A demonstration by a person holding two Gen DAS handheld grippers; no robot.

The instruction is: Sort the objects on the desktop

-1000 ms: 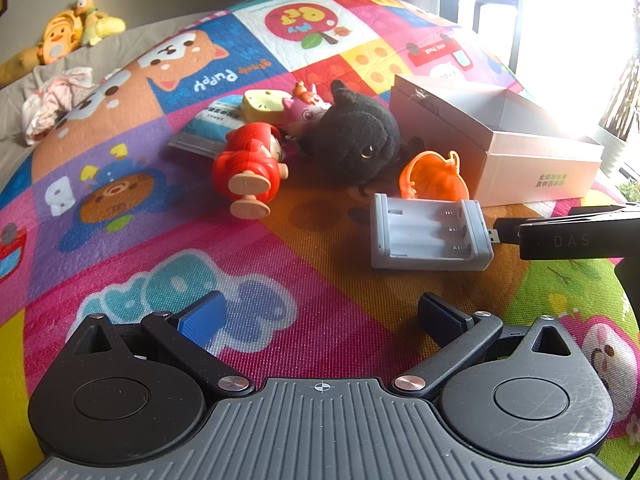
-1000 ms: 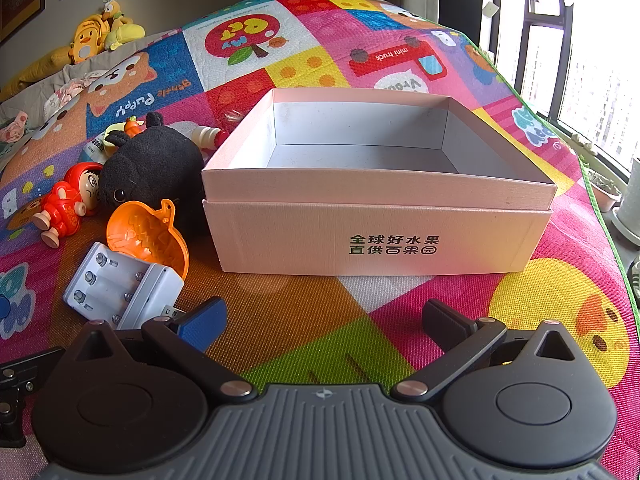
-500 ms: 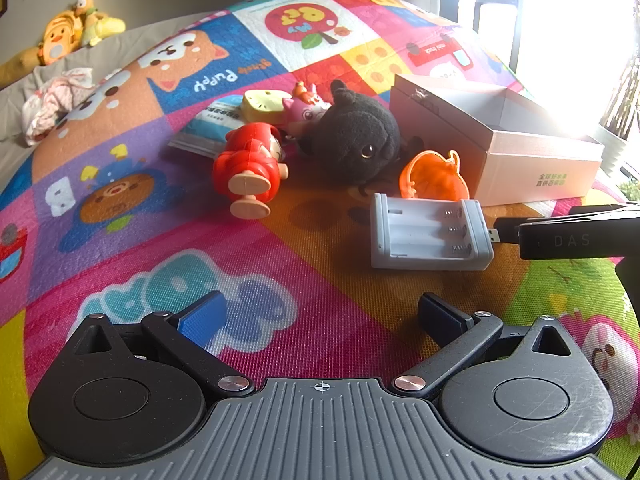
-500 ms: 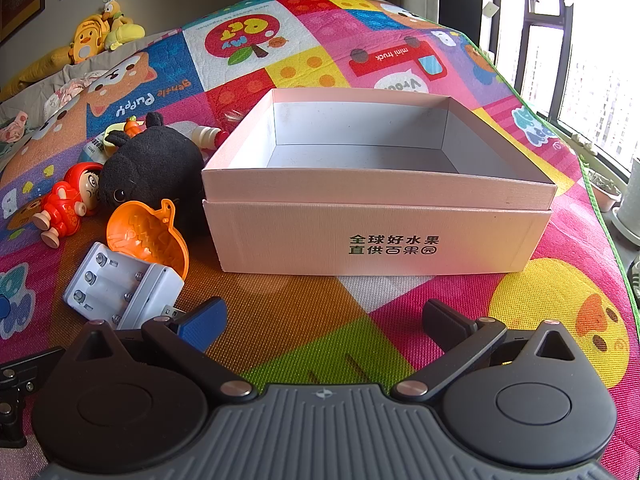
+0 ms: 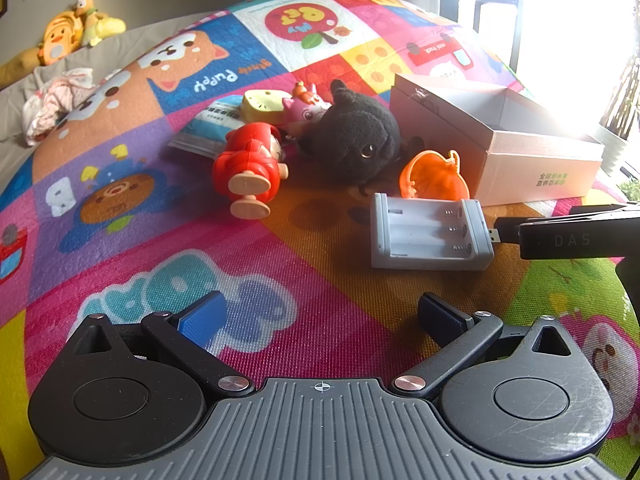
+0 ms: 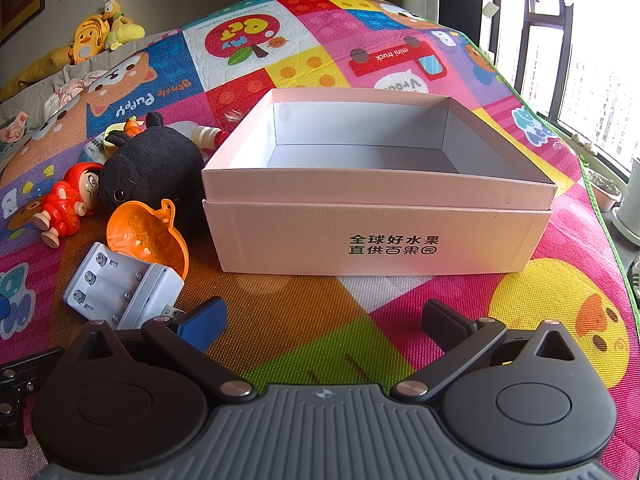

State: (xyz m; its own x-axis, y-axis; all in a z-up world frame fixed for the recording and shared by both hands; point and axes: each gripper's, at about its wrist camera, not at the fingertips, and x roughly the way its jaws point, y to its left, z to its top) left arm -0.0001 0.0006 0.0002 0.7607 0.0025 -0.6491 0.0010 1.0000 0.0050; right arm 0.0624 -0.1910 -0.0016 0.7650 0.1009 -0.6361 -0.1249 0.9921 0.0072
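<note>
An open, empty pink cardboard box (image 6: pixel 380 236) stands on the colourful play mat; it also shows in the left wrist view (image 5: pixel 532 168). Left of it lie a grey battery charger (image 5: pixel 430 232) (image 6: pixel 120 284), an orange pumpkin-shaped shell (image 5: pixel 434 178) (image 6: pixel 146 236), a black plush (image 5: pixel 356 140) (image 6: pixel 154 168), a red doll figure (image 5: pixel 250 170) (image 6: pixel 68 204), a pink and yellow toy (image 5: pixel 280 106) and a blue packet (image 5: pixel 212 126). My left gripper (image 5: pixel 320 316) is open and empty, short of the charger. My right gripper (image 6: pixel 324 320) is open and empty, in front of the box.
Yellow plush toys (image 6: pixel 100 28) and crumpled cloth (image 5: pixel 52 104) lie at the far left on grey bedding. A window (image 6: pixel 580 60) runs along the right. The right gripper's black body (image 5: pixel 576 236) reaches in beside the charger in the left wrist view.
</note>
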